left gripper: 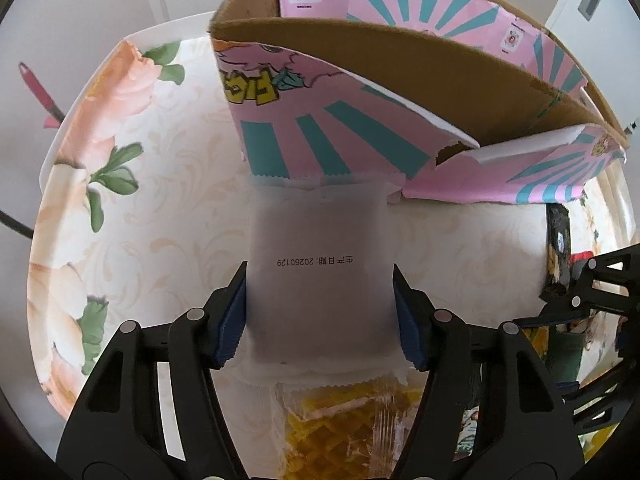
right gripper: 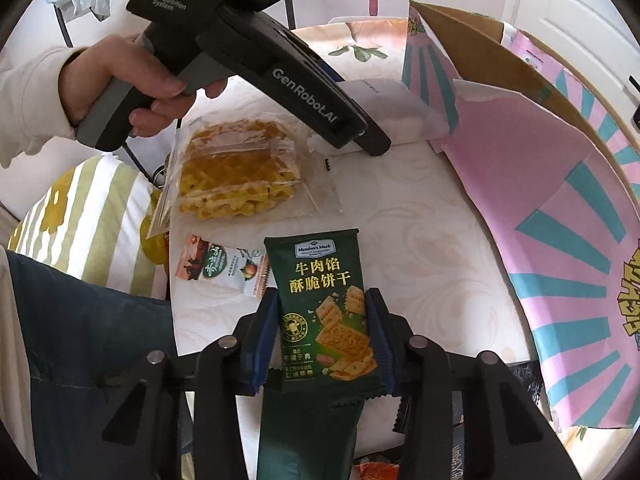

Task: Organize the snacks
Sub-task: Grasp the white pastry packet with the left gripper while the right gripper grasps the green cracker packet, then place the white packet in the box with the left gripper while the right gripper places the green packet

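Observation:
My left gripper (left gripper: 319,276) points down at a white snack packet (left gripper: 320,232) with a printed date line, lying on the table just in front of the box. Its blue pads (left gripper: 234,312) touch both sides of the packet. In the right wrist view the same white packet (right gripper: 396,112) lies under the left gripper's tip. My right gripper (right gripper: 323,300) has its blue pads against both edges of a dark green cracker packet (right gripper: 320,272) that stands between its fingers. An open pink and teal cardboard box (left gripper: 360,80) (right gripper: 560,200) stands behind both.
A clear bag of yellow waffles (right gripper: 236,176) and a small packet with a fruit picture (right gripper: 220,268) lie on the floral table (right gripper: 420,220). A hand (right gripper: 128,84) holds the left gripper's handle. A striped cushion (right gripper: 92,216) sits beyond the table edge. Dark packets (left gripper: 558,248) lie beside the box.

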Tool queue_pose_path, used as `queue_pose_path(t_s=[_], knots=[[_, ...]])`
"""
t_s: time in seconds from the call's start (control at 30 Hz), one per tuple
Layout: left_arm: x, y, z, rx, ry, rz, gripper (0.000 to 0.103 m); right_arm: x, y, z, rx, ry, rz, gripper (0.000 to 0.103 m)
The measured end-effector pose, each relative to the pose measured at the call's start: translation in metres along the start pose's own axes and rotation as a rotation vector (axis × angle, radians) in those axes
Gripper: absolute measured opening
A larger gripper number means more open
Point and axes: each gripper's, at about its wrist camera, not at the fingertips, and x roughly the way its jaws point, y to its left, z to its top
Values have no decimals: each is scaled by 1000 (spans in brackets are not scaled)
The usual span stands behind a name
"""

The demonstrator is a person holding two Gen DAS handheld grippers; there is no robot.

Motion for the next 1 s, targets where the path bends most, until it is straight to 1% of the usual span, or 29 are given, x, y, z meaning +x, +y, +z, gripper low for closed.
queue_pose_path(t_s=[0.13,0.3,0.53,0.67,0.73,0.8,1.0], knots=[[-5,2,-1,-8,2,3,60,-9,-8,1,57,-32,6,39],[-18,6,-4,-12,0,4,60,-21,-10,5,96,-65,-2,39],[-49,4,-1,-14,-37,9,60,-38,-8,11,131,-97,-23,39],[-71,0,-3,-26,-56,15,60,-55,-9,14,165,-126,-32,39],[-87,-8,-4,-39,-66,19,60,-65,-10,15,185,-147,-39,39],[-102,-3,-12,-52,-76,22,60,-75,-10,16,205,-166,-41,39],[-152,-1,-17,-90,-150,26,60,-110,-13,22,270,-241,-53,39]])
